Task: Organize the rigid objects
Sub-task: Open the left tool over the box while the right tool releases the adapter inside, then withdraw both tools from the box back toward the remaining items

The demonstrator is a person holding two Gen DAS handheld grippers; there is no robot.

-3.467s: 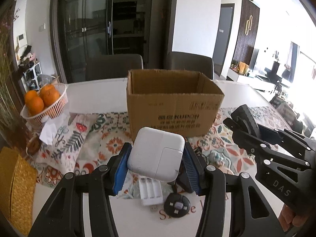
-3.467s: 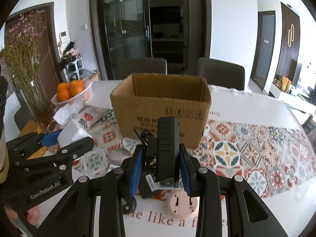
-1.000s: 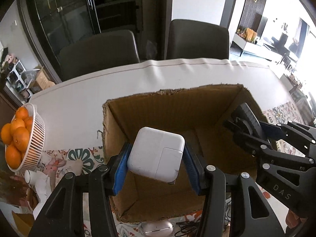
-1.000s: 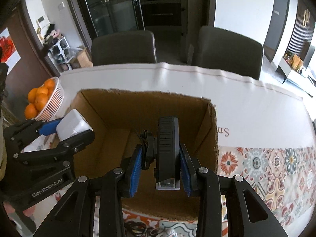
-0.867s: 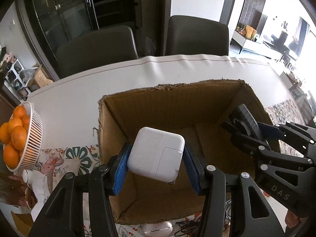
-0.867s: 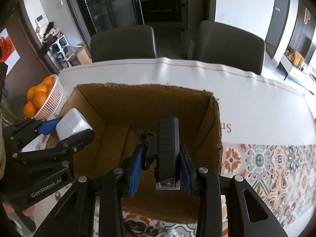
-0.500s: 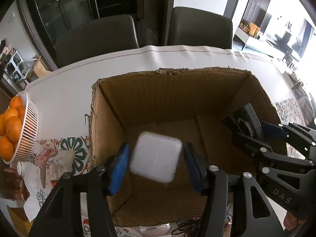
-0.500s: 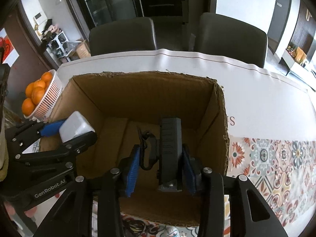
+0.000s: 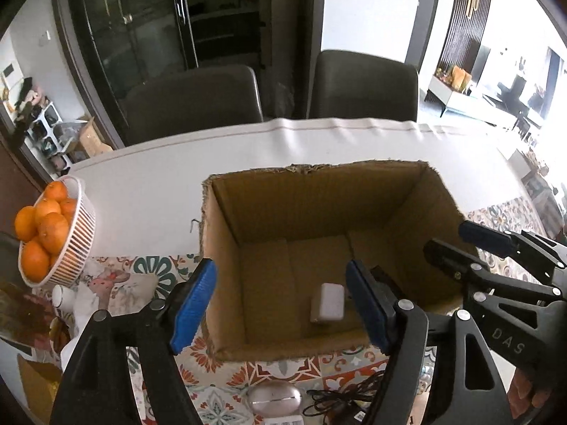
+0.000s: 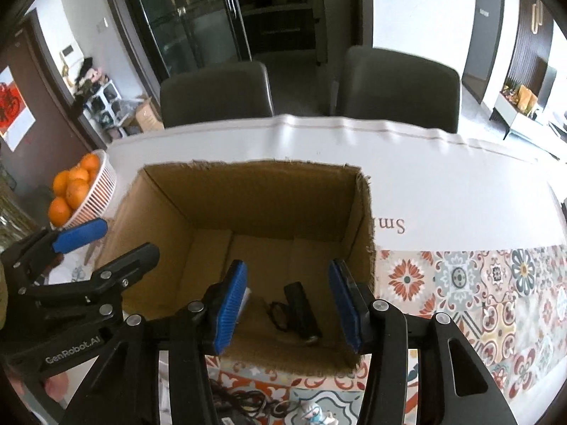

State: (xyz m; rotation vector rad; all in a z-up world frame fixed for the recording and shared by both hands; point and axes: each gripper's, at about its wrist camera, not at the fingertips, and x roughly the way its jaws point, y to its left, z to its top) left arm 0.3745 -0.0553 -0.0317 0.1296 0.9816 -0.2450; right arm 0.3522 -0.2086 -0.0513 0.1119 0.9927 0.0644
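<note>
Both claws hang over the open cardboard box (image 9: 319,212) on the desk (image 9: 149,191), pointing down into it. The left claw (image 9: 283,304) has its blue pads apart and opening wider, with nothing between them; the white charger block (image 9: 327,302) lies on the box floor beneath. The right claw (image 10: 287,310) is likewise parting and empty, and the black device with its looped cord (image 10: 301,310) rests on the bottom of the box, near the right wall. So both things are in the box. The trouble from here, I'd say, lies in drawing back: the two claws stand close side by side above the same opening, and a careless lift or swing could knock one against the other or catch the box's ragged rim and shove it across the patterned cloth (image 10: 478,290). Loose cables (image 9: 340,400) and a small oval gadget (image 9: 274,400) lie just in front of the box, easy to snag.
</note>
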